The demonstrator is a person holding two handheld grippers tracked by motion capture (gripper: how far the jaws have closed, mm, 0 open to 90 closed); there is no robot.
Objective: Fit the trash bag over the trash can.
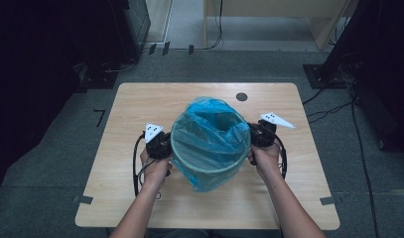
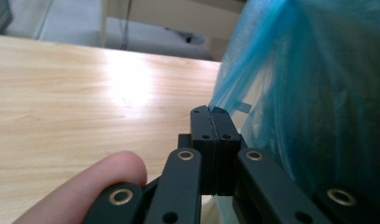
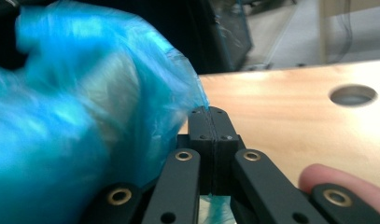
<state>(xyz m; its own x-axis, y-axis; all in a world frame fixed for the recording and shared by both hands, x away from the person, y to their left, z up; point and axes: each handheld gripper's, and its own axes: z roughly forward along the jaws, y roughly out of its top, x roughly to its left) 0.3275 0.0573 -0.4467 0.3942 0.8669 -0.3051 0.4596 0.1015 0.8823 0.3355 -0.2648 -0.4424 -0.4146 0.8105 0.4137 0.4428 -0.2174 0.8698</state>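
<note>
Bag (image 1: 212,134) lines the bin (image 1: 209,171) between both grippers: left gripper (image 1: 162,147) pinches plastic at 9 o'clock, right gripper (image 1: 255,135) at 3, fingers clamped on film.

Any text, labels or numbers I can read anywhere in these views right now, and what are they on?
"7": a dark mark shaped like this digit on the grey floor left of the wooden table; it may be tape.
No print shows on the blue bin bag, left gripper or right gripper.
</note>
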